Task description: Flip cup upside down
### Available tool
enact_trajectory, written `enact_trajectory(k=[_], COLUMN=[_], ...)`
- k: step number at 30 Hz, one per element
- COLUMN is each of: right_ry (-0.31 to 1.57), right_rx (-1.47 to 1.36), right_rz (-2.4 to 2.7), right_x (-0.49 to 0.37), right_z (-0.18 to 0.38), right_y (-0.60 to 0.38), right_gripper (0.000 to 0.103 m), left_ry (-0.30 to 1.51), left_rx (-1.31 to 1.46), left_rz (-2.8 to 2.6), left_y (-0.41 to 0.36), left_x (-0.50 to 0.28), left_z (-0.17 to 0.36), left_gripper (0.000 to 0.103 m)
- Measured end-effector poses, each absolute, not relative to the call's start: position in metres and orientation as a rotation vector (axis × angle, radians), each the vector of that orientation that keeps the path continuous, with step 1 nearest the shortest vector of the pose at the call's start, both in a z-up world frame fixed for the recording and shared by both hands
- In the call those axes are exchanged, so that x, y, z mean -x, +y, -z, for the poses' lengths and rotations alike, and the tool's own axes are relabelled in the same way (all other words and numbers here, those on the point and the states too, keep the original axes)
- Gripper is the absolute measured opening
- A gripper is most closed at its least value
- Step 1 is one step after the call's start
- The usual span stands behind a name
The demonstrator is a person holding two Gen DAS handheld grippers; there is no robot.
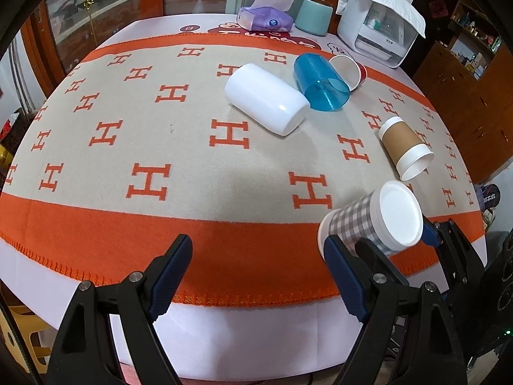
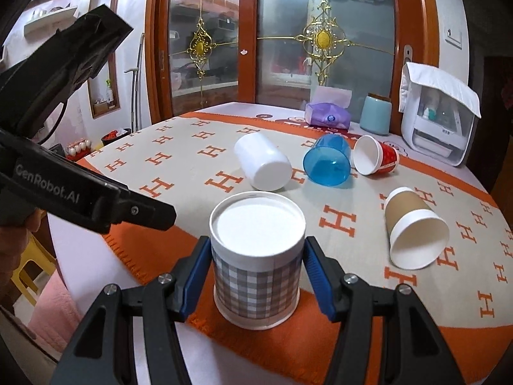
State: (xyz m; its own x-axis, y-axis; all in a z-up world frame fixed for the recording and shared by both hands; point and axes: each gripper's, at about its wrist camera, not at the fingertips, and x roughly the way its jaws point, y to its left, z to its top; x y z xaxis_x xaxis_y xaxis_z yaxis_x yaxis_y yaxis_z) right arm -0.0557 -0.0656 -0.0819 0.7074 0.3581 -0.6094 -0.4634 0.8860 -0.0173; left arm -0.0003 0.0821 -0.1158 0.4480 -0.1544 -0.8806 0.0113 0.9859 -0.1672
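Observation:
A grey-and-white plaid paper cup stands upside down, base up, on the orange border of the cloth. My right gripper has its blue pads on both sides of the cup's upper wall, shut on it. In the left wrist view the same cup appears tilted between the right gripper's fingers. My left gripper is open and empty above the near table edge, left of the cup.
On the H-patterned cloth lie a white cup, a blue transparent cup, a red paper cup and a brown-sleeved paper cup, all on their sides. A tissue pack, teal jar and white appliance stand at the back.

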Motion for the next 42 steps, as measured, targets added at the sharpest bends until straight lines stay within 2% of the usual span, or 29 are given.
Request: enact_trajectory(k=[3,5,13,25,27,42], right_ry=[0.654,0.668,0.716,0.850,0.858,0.810], right_rx=[0.174,0.161,0.052,-0.073,-0.079,-0.078], right_rz=[-0.454,-0.448,-0.445,-0.352,-0.333,-0.246], right_x=[0.057,0.058,0.065,0.075,0.078,0.090], right_z=[0.081,0.080,0.061,-0.007,-0.016,-0.056], right_y=[-0.065,-0.067,-0.093,-0.116,-0.116,-0.117], right_gripper=[0.063,0.073,0.074,0.074,0.074,0.074], left_ry=[1.101,1.101,1.078,0.981,0.966,0.882], left_rx=[0.132,0.123,0.110,0.075,0.075,0.032], left_rz=[0.106,0.102,0.115,0.135,0.121,0.058], left_y=[0.079,0.078,0.073,0.053,0.051,0.037], left_x=[0.002,0.002,0.010,0.035,0.038,0.051], left_z=[0.115,0.114,0.103,0.055,0.047,-0.002], left_gripper=[0.083,0.085,0.091,0.094,0.102,0.102])
